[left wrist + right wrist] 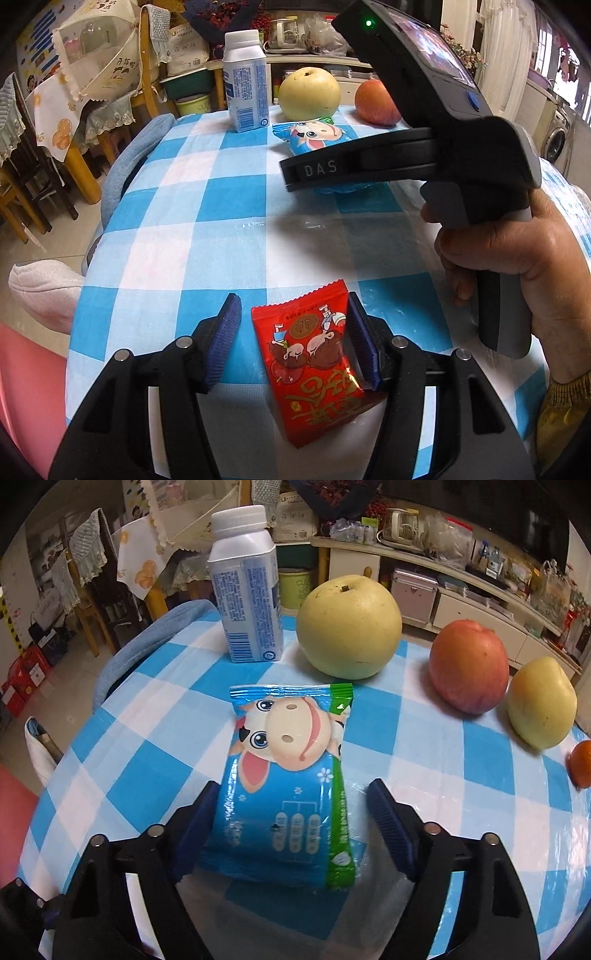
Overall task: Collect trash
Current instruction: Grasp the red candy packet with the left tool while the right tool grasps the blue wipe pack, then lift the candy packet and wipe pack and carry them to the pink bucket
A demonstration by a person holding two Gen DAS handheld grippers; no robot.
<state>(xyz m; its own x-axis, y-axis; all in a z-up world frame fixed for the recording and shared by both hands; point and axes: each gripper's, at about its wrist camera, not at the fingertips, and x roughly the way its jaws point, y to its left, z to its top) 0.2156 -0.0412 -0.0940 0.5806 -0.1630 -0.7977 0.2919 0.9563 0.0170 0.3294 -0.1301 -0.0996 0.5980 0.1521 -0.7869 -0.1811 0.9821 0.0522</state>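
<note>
1. The left tongs (pixel 293 345) are held part open astride the red packet (pixel 314 360) on the counter (pixel 177 240); only the right pad (pixel 360 343) touches it.
2. The right tongs (pixel 291 819) are held open around the blue packet (pixel 288 775), the left pad touching its edge, the right pad clear.

- Blue snack packet (pixel 286 775) is seen lying flat on the checked tablecloth (pixel 155 716), between the right gripper (pixel 291 812) fingers; left pad touching, right pad apart.
- Milk bottle (pixel 245 590), pear (pixel 349 627), apple (pixel 467 668) are lined up behind.
</note>
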